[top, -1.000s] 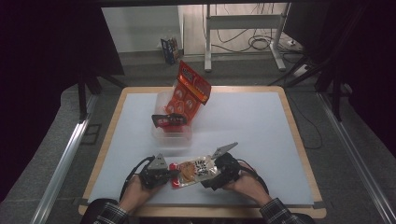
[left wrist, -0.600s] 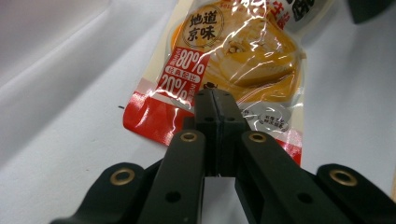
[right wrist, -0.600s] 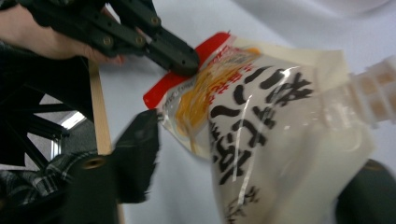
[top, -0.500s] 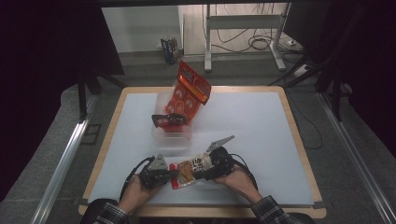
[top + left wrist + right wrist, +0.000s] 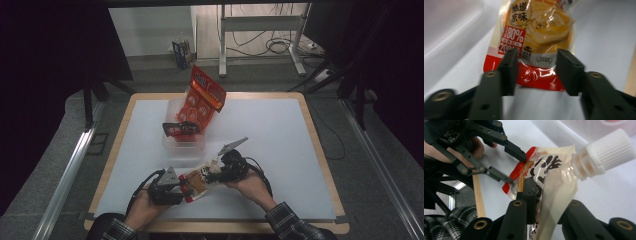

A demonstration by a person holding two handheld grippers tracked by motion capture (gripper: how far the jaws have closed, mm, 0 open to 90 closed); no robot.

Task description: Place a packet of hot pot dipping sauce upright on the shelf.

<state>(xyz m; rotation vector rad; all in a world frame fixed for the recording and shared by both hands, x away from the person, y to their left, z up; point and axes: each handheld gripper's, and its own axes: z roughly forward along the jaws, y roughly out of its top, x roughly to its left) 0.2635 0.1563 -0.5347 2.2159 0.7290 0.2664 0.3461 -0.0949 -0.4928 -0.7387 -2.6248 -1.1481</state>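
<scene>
1. The pouch (image 5: 536,37) has big white numbers, "80%", on a red patch, and "20" in white just under it. Black Chinese writing sits at the top of it. The small print is too tiny to read.
2. The pouch is soft and shiny. It shows a picture of yellow-brown food in the middle and has a red band along its bottom edge. At its other end there is a white ridged screw cap (image 5: 609,150).
3. The pouch is near the front edge of the desk (image 5: 280,125), a little left of the middle, between the two hands.
4. The left hand-held gripper (image 5: 536,72) has just been opening. Its two black jaws stand apart on either side of the red bottom edge and do not squeeze it.
5. The right hand-held gripper (image 5: 544,195) has just been closing, and its jaws pinch the pouch near the cap end.
6. There are two hand-held grippers and one pouch between them.
7. One clear plastic box (image 5: 172,145) stands near the middle of the desk, toward the back. One tall red bag (image 5: 202,102) leans in it, and one small dark packet (image 5: 180,129) sits in front of that.
</scene>
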